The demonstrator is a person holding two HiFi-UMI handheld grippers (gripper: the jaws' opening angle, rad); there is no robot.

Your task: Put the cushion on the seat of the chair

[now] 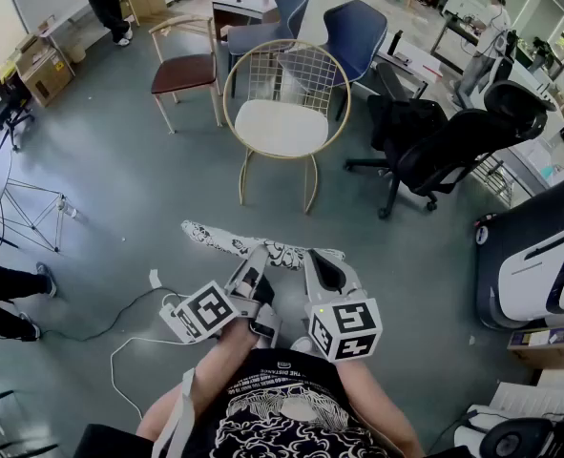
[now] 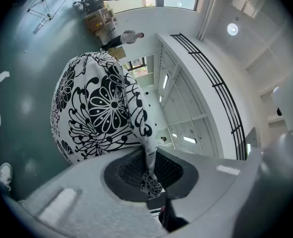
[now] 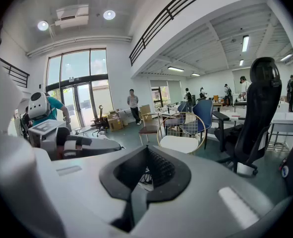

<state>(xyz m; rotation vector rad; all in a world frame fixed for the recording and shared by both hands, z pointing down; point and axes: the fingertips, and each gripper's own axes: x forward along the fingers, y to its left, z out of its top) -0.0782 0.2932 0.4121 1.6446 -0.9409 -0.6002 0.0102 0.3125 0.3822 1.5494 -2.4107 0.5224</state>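
Cushion [image 1: 234, 244] held off the floor, well short of the wire chair [image 1: 282, 127], on its near side. Left gripper [image 2: 148, 170] jaws pinch the cushion's edge; right gripper [image 3: 146, 152] jaws are closed, with patterned fabric in the gap.

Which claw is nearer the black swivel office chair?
Right. The right claw sits below-left of the black swivel office chair; the left claw lies farther left.
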